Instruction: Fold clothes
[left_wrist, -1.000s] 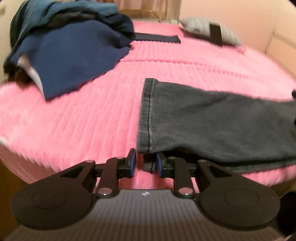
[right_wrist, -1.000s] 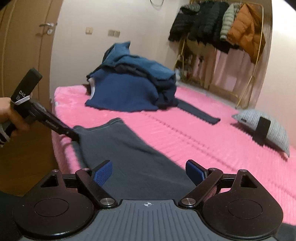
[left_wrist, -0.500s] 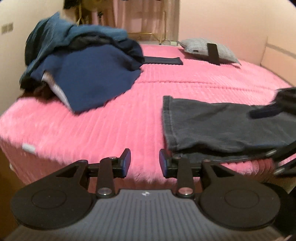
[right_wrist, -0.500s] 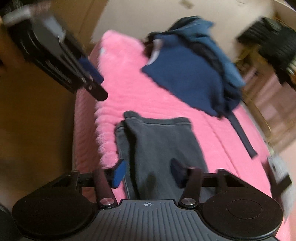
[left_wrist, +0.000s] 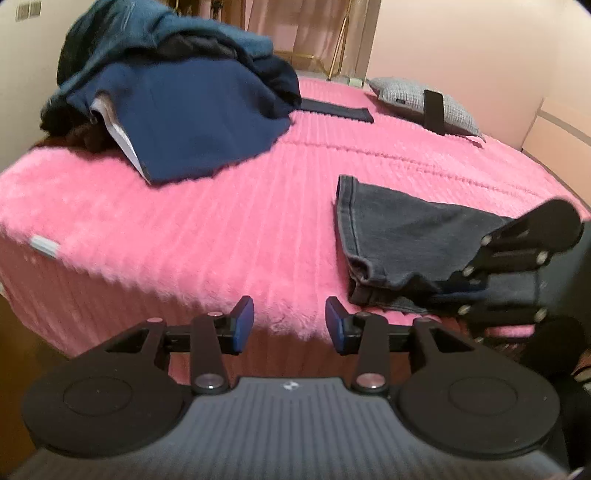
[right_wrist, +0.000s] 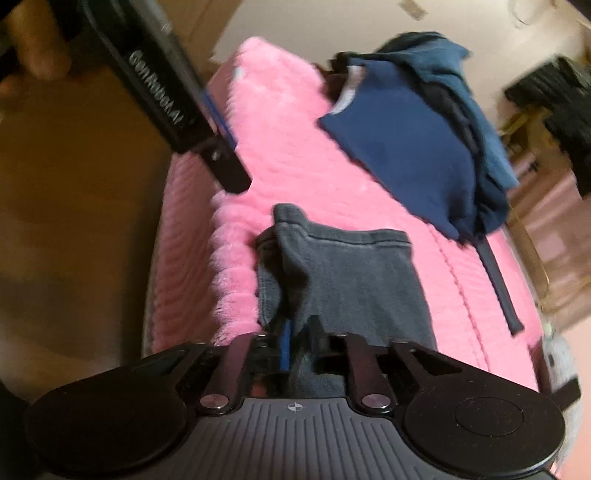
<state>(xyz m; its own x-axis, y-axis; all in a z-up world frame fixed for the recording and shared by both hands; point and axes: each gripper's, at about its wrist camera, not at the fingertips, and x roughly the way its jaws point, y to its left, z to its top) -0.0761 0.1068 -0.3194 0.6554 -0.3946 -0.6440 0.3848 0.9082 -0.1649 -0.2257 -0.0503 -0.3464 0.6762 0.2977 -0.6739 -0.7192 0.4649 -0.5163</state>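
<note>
Right gripper (right_wrist: 295, 343) had its jaws opening around a bunched edge of the grey jeans (right_wrist: 351, 280); whether the pads pressed the cloth I couldn't tell. Left gripper (left_wrist: 290, 325) was opening too, empty, off the near edge of the pink bedspread (left_wrist: 184, 240). Jeans lay half-folded at that edge; risk was the fold slipping loose or sliding off the bed
</note>
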